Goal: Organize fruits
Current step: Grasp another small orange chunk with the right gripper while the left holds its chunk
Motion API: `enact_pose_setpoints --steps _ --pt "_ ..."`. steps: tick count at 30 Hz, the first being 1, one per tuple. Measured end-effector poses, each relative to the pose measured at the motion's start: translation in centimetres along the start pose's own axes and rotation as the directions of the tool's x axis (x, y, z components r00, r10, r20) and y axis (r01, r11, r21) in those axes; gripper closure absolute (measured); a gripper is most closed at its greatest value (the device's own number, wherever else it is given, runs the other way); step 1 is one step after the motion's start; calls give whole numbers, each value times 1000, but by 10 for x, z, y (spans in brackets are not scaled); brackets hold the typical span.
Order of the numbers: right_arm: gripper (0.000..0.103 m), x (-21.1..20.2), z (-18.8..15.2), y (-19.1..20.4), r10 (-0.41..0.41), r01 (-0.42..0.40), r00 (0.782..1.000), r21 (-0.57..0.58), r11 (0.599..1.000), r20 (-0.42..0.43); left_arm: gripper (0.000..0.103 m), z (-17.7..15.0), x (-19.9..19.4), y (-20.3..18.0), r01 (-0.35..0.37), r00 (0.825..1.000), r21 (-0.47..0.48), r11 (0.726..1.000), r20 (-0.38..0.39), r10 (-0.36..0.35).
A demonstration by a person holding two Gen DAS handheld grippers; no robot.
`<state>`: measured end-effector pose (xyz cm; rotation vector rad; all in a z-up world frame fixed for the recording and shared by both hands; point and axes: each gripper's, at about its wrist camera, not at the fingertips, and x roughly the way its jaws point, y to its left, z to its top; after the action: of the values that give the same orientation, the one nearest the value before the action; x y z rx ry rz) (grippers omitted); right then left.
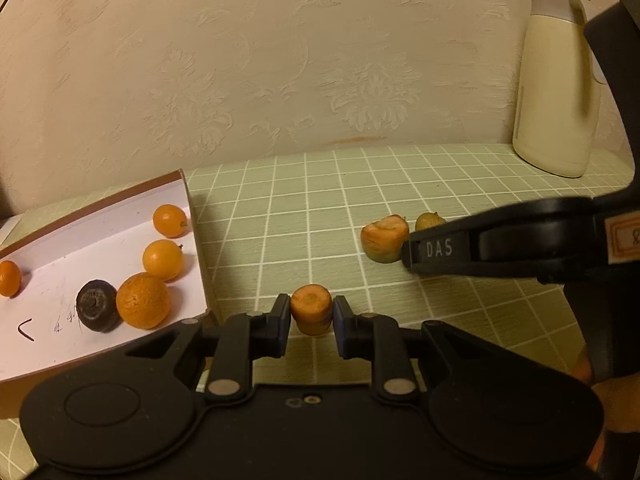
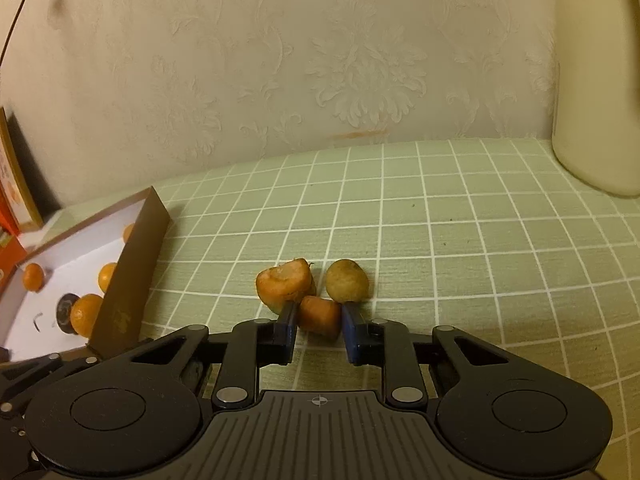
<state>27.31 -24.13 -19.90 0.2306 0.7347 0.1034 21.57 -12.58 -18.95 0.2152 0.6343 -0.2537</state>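
My left gripper is shut on a carrot chunk just above the green checked cloth, right of a white-lined box. The box holds several small oranges and a dark round fruit. My right gripper has its jaws around another carrot chunk, pads close to its sides. A larger carrot piece and a brownish round fruit lie just beyond it. In the left wrist view the right gripper's arm reaches in beside that carrot piece.
A cream thermos jug stands at the back right against the patterned wall. The box's brown wall is left of my right gripper. Orange packaging stands at the far left. The checked cloth covers the table.
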Motion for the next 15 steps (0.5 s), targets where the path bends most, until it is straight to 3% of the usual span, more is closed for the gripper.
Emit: enact_pose_setpoints --steps 15 --pt "81 -6 -3 8 3 -3 1000 -82 997 -1 91 -1 5 2 -5 1000 -22 1000 -27 5"
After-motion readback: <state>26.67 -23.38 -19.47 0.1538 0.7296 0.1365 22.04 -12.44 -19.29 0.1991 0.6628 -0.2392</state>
